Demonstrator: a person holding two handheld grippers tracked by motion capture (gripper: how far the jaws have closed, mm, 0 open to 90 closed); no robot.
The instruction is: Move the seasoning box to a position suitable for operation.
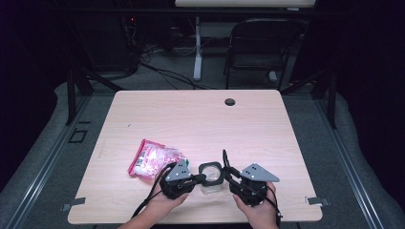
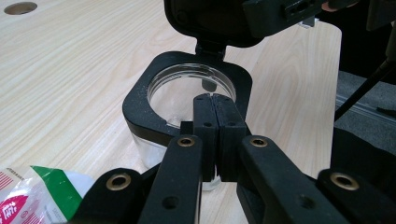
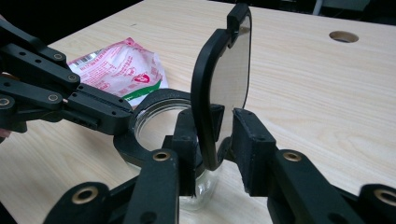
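**Ana:** Tongs first: how did the left tongs [image 2: 212, 100] stand?

**Ben:** Pressed together on the near edge of the jar's black rim [image 2: 140, 100], with the two pads meeting over it. That held the glass jar [image 1: 210, 183] steady on the table [image 1: 200, 119], near its front edge, between the two hands.

**Ana:** And the right tongs [image 3: 212, 135]?

**Ben:** Their jaws stood on either side of the hinged lid [image 3: 222, 84], which rose almost upright from the jar's far rim. The left pad lay against the lid's black frame; the right pad stood a little off its clear pane, so I'd call them apart and not clamped.

**Ana:** So the jar sat where, relative to both?

**Ben:** Directly between them in the high view: left tongs at its left side, right tongs [image 1: 228, 172] at its right, by the hinge. Its mouth was open and the glass looked empty.

**Ana:** Anything farther off?

**Ben:** A pink and white packet [image 1: 152, 160] lay flat just behind the left hand [image 1: 167, 198], near the jar but apart from it. Beyond that, bare wood up to a round cable hole [image 1: 230, 102] at the far edge.
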